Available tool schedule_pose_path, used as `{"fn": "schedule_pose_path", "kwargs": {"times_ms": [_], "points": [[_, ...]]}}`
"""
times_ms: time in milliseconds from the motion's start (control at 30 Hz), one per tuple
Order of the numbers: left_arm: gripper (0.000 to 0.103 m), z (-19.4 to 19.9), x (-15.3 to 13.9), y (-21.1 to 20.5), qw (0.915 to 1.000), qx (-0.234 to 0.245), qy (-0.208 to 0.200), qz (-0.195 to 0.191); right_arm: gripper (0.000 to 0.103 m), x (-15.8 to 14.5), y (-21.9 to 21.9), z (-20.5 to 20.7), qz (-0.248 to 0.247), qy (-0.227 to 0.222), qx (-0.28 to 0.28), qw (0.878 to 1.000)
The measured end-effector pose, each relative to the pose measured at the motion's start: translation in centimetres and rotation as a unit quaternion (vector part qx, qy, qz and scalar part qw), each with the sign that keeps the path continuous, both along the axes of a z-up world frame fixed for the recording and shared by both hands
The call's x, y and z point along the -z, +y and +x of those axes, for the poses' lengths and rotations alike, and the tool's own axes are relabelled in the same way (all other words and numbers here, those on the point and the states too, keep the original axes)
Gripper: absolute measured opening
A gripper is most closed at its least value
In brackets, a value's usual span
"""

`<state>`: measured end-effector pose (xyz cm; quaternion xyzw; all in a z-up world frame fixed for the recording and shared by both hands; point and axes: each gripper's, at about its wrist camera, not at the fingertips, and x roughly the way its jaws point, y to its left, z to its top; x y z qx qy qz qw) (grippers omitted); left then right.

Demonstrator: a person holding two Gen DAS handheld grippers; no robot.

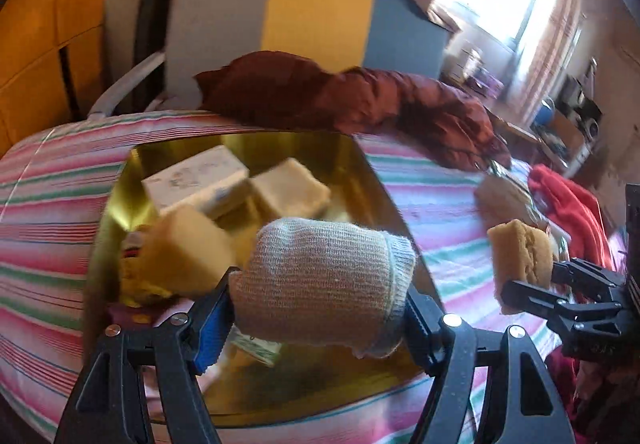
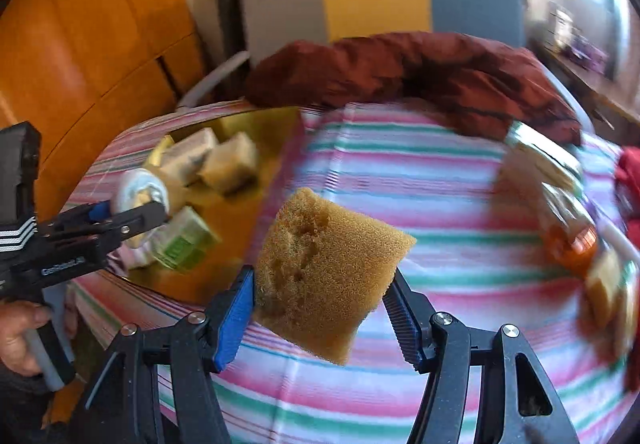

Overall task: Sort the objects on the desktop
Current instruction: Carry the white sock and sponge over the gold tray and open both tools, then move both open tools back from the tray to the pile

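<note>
Left wrist view, left to right: the gold tray (image 1: 372,172) lies on the striped cloth (image 1: 52,180), holding a white box (image 1: 196,178), a pale sponge block (image 1: 290,186) and a yellow sponge (image 1: 188,252) at 10 o'clock from the left gripper (image 1: 320,308), whose jaws are closed on a rolled knit sock (image 1: 324,276) above the tray's near half; the sock hides the tray floor behind it. A green-printed carton (image 1: 258,348) shows only partly beneath the sock. At 3 o'clock the right gripper (image 1: 524,284) clamps a brown sponge (image 1: 520,256) over bare cloth beyond the tray's right edge. A maroon garment (image 1: 360,92) borders the far edge at 12 o'clock; a red cloth (image 1: 568,204) lies at 2 o'clock. Right wrist view: the brown sponge fills the centre, and open striped cloth extends right to a blurred orange-capped item (image 2: 572,240) that cannot be identified.
</note>
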<state>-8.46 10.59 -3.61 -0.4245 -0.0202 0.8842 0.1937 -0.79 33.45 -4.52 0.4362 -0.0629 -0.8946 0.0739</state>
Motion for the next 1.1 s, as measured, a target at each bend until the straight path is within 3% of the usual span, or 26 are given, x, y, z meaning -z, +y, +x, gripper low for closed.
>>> {"fn": "schedule_pose_path", "kwargs": {"times_ms": [200,400,467,533,633,867,1100], "points": [[0.074,-1.6,-0.7,-1.4,0.9997,-0.009,0.001,0.025,0.064,-1.4,-3.5,-4.2,-0.022,0.009,-0.032,0.999],[0.075,-5.3,-0.1,-1.3,0.9996,-0.027,0.003,-0.010,0.064,-3.7,-5.4,-10.1,-0.059,0.031,-0.036,0.997],[0.076,-6.4,0.5,-1.5,0.9992,-0.037,-0.014,-0.009,0.069,-3.9,-5.9,-12.4,-0.059,0.035,-0.027,0.997],[0.080,-6.9,0.8,-2.1,0.9987,-0.047,-0.018,-0.004,0.082,-3.5,-6.0,-14.4,-0.060,0.029,-0.015,0.998],[0.084,-6.3,0.7,-2.5,0.9987,-0.051,0.000,-0.004,0.085,-2.7,-5.5,-16.0,-0.075,0.013,-0.001,0.997],[0.084,-4.4,0.6,-3.2,0.9976,-0.068,0.012,-0.004,0.089,-1.3,-4.2,-14.8,-0.088,-0.002,0.008,0.996],[0.084,-1.6,0.5,-4.0,0.9965,-0.083,0.011,0.002,0.089,0.7,-3.3,-10.1,-0.080,-0.017,0.023,0.996]]}}
